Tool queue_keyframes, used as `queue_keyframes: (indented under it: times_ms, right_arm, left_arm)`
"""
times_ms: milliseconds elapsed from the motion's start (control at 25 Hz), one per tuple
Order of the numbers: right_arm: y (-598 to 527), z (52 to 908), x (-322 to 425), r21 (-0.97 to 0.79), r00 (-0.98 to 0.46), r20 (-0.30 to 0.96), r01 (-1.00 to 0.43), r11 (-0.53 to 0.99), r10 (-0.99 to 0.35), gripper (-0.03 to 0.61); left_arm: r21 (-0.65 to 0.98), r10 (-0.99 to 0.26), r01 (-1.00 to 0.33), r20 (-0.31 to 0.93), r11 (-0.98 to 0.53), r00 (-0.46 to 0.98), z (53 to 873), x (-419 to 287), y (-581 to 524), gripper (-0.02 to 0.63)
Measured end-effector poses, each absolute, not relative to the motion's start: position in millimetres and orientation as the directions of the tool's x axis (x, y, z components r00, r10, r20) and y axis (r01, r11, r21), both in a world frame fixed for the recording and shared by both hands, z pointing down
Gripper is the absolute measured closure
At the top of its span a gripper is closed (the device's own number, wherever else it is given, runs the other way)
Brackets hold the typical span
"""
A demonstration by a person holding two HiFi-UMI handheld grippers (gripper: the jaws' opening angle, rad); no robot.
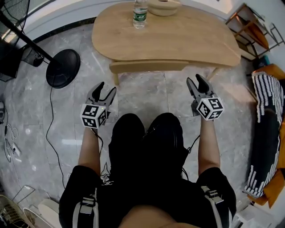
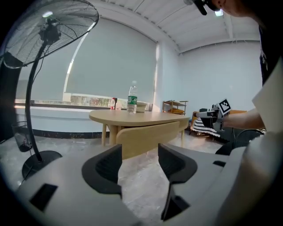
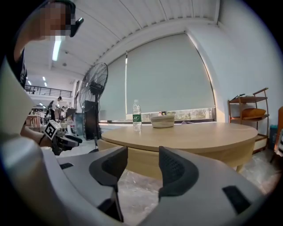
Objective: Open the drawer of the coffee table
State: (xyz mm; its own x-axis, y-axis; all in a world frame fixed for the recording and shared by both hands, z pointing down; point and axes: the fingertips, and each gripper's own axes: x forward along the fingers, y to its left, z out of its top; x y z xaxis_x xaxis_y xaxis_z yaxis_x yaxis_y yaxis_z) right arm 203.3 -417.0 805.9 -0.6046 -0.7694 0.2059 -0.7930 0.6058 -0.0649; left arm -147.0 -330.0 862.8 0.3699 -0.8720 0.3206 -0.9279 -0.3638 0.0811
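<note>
Fan base point(image 1: 63, 68) far left, bare floor beside it. My left gripper point(image 1: 107, 87): jaws wide, empty. Drawer point(image 1: 151, 66) under the coffee table point(image 1: 178, 40) edge, near ahead. Water bottle point(image 1: 140, 13) label's green, unreadable. Right gripper point(image 1: 194, 79) wide too.

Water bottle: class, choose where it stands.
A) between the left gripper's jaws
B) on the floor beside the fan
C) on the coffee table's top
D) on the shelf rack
C: the water bottle stands upright on the wooden top of the coffee table, next to a bowl.
</note>
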Motion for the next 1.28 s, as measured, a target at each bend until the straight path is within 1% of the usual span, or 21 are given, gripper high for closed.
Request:
queue_keyframes:
  times_ms: [80,240,440,880,1080,1280]
  right_arm:
    - [-420.9,811.9,206.0,-0.058,-0.626,0.232,-0.773,0.632,-0.744,0.331]
    - [-434.7,823.3,205.3,-0.018,-0.658,0.286,-0.731,0.683,-0.697,0.331]
    - [-461.6,837.6,201.2,0.030,-0.653,0.348,-0.709,0.704,-0.672,0.335]
    - [-509.3,886.0,200.4,-0.001,-0.650,0.425,-0.696,0.718,-0.630,0.337]
    - [-521.4,897.2,200.1,-0.003,-0.684,0.424,-0.656,0.754,-0.593,0.341]
    - [-531.3,892.4,193.9,-0.016,-0.729,0.378,-0.622,0.783,-0.571,0.341]
  left_arm:
    - [0.073,-0.857,-0.922,0.347,-0.380,0.381,872.8,-144.9,-331.9,0.350]
    - [0.025,-0.845,-0.920,0.386,-0.392,0.370,890.7,-151.2,-344.6,0.350]
    - [-0.013,-0.836,-0.913,0.408,-0.407,0.367,903.0,-159.5,-369.5,0.350]
    - [-0.040,-0.829,-0.911,0.432,-0.411,0.355,923.8,-168.2,-424.7,0.350]
    - [-0.036,-0.796,-0.892,0.467,-0.451,0.384,937.6,-157.2,-435.5,0.350]
    - [-0.029,-0.789,-0.884,0.466,-0.467,0.401,938.1,-149.8,-449.4,0.350]
